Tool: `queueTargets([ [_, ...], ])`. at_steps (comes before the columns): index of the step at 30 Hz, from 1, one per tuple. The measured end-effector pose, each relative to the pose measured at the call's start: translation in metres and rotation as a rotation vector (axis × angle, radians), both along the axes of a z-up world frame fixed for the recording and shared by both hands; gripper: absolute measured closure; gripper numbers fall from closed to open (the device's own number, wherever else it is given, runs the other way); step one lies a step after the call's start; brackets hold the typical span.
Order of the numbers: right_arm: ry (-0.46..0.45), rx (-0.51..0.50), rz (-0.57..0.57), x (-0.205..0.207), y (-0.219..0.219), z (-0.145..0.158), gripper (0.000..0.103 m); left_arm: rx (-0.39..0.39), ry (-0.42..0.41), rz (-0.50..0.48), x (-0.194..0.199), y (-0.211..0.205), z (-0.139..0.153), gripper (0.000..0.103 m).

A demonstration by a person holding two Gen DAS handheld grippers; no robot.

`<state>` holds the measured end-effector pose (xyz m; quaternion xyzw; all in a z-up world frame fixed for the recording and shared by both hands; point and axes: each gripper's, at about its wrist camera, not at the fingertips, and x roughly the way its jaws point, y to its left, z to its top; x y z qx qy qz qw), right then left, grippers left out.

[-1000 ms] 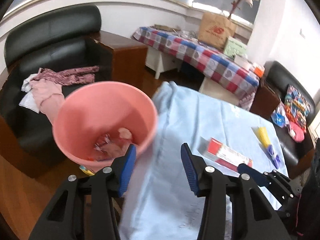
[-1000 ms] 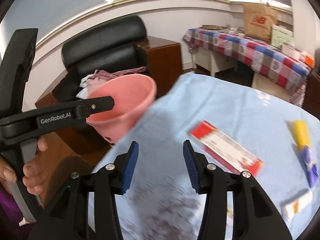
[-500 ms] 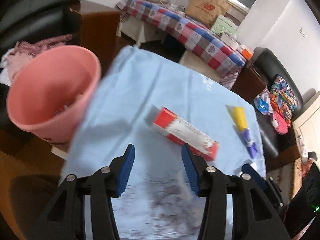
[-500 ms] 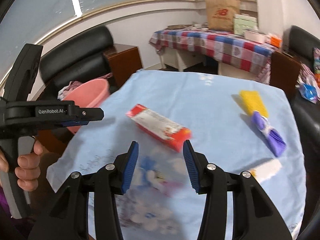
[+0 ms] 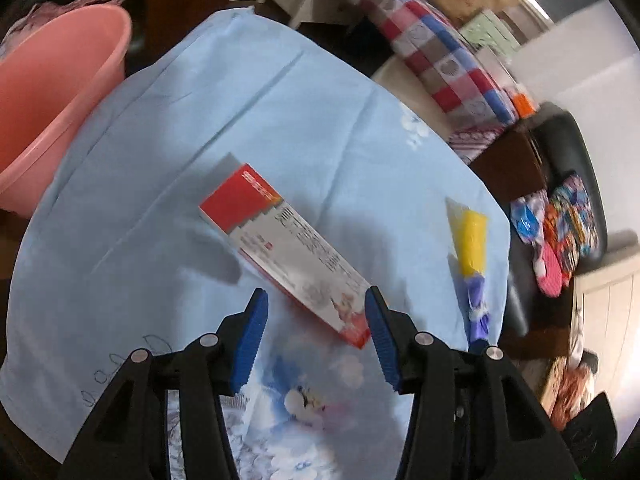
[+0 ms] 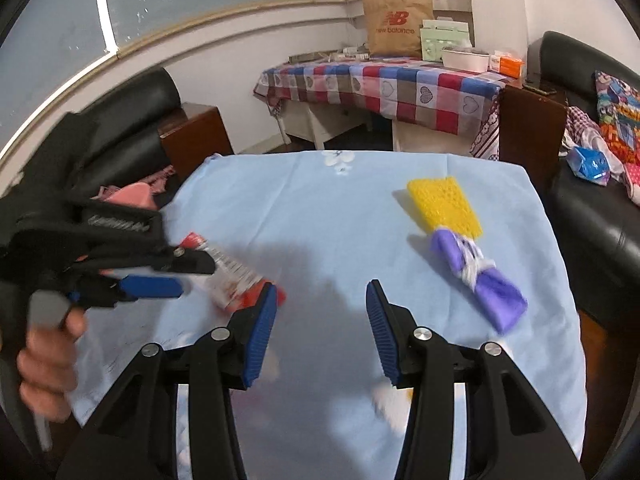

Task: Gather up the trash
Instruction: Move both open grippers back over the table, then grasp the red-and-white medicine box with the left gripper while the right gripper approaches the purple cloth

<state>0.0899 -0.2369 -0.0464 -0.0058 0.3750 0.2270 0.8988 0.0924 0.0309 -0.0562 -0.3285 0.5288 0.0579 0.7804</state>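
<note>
A: How does the left gripper (image 5: 314,322) stand?

B: It tips steeply down over the light blue tablecloth (image 5: 168,184), its blue pads spreading wider apart. The near end of the red and white carton (image 5: 288,252) shows in the gap between them, but neither pad touches it. From the right wrist view a hand (image 6: 46,368) grips its handle at the left edge, and that gripper reaches level across towards the carton.

A: And the right gripper (image 6: 320,328)?

B: Angled down at the cloth, jaws parted about halfway, nothing in them. Only bare cloth lies between the pads.

A: What lies farther out?

B: To the right, a yellow sponge (image 6: 444,206) with a purple wrapper (image 6: 480,286) touching its near end. The pink plastic bin (image 5: 52,100) stands off the table's left edge.
</note>
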Motion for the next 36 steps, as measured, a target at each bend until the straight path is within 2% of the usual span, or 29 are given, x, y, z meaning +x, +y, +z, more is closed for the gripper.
queueTargets([
  [2,0.013,-0.012,0.015,0.016,0.007,-0.004,0.056,0.003,0.008,0.015,0.003,0.003,-0.001,0.053],
  [6,0.045,-0.107,0.054,0.044,0.027,-0.017,0.056,0.006,0.023,0.032,0.011,0.008,-0.004,0.053],
  [12,0.062,-0.210,0.122,0.047,0.046,-0.031,0.056,0.005,0.036,0.044,0.027,0.011,-0.006,0.053],
  [22,0.119,-0.104,0.256,0.007,0.057,-0.031,0.056,0.099,0.040,-0.040,0.034,-0.006,-0.004,0.053],
  [30,0.083,0.004,0.147,-0.008,-0.002,-0.009,0.056,0.273,-0.002,-0.159,0.017,-0.034,0.000,0.053],
  [36,0.031,0.005,0.004,-0.003,-0.062,0.006,0.056,0.383,-0.051,-0.201,0.002,-0.048,0.004,0.053],
])
